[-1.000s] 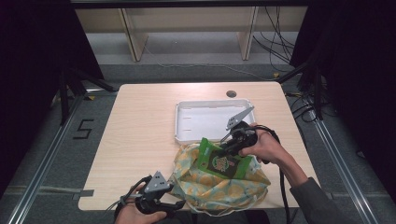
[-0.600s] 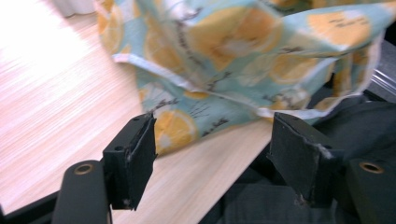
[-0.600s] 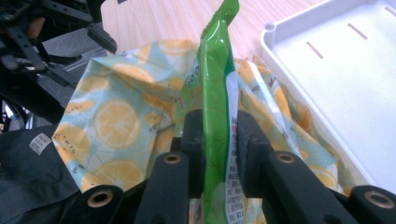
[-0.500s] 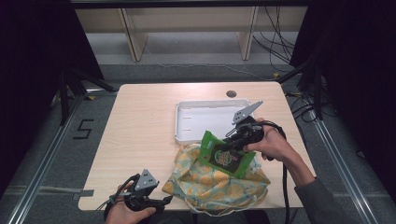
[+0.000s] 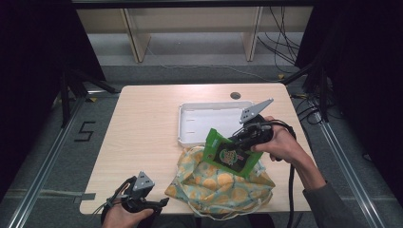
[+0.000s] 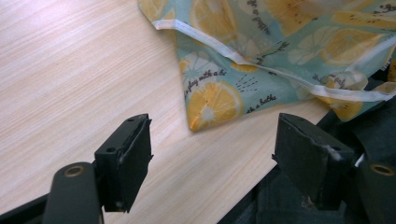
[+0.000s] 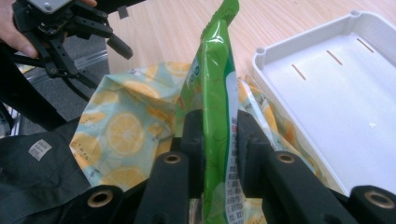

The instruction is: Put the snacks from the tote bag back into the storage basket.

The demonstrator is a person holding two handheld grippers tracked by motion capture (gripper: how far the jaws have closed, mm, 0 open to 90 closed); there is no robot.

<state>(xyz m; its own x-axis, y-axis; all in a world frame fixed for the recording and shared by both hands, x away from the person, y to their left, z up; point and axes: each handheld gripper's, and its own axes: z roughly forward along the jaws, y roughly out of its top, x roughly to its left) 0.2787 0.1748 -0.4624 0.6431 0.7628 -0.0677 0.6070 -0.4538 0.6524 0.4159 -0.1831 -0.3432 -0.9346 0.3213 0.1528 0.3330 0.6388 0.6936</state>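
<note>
We found the right gripper (image 5: 239, 142) closed on the green packet (image 5: 227, 153), jaws pinching its flat faces near one edge, so the packet stood on edge with its long axis running away from the jaws. It hung just above the lemon-print bag (image 5: 216, 183), clear of the cloth as far as we could judge. The white tray (image 5: 186, 124) lay beyond the packet and to one side of these jaws, and held nothing. The bag's contents could not be seen. The left gripper (image 5: 160, 203) stood wide open and held nothing; the bag's near corner (image 6: 212, 100) lay ahead of its jaws, apart from them. The right hand (image 5: 280, 145) was plainly the nearer to the tray.
</note>
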